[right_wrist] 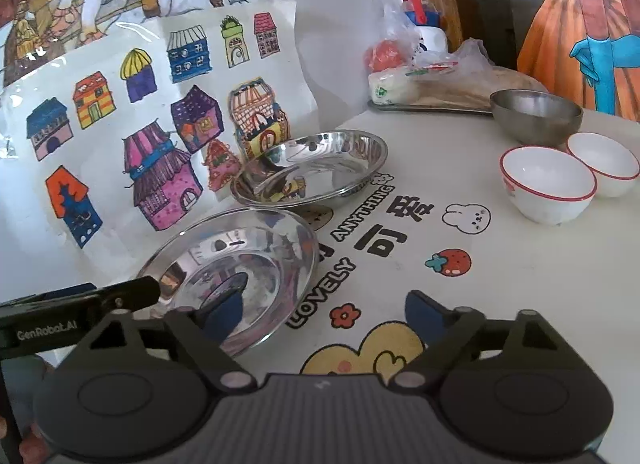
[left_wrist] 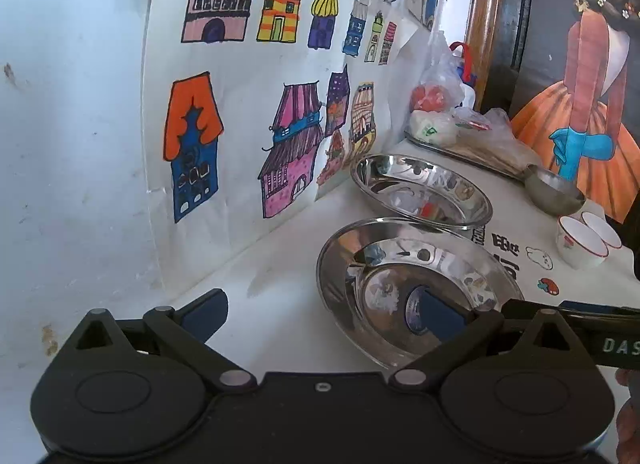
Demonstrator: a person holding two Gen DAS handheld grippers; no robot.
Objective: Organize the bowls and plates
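Two shiny steel plates lie on the printed tablecloth, a near plate [left_wrist: 400, 264] [right_wrist: 248, 240] and a far plate [left_wrist: 420, 187] [right_wrist: 320, 167] behind it. My left gripper [left_wrist: 324, 314] is open and straddles the near plate's left rim, with its right finger [left_wrist: 440, 316] inside the plate. My right gripper [right_wrist: 324, 312] is open across the same plate's right rim, its left finger [right_wrist: 224, 314] inside the plate. Neither pad visibly presses the plate. A steel bowl [right_wrist: 536, 115] [left_wrist: 554, 191] and two white red-rimmed bowls [right_wrist: 548, 183] [right_wrist: 604, 163] stand to the right.
A metal tray [right_wrist: 432, 108] with bagged food and a red-capped bottle [right_wrist: 428, 31] stands at the back. Children's drawings [left_wrist: 240, 103] cover the wall just left of the plates. The tablecloth [right_wrist: 500, 284] runs bare toward the front right.
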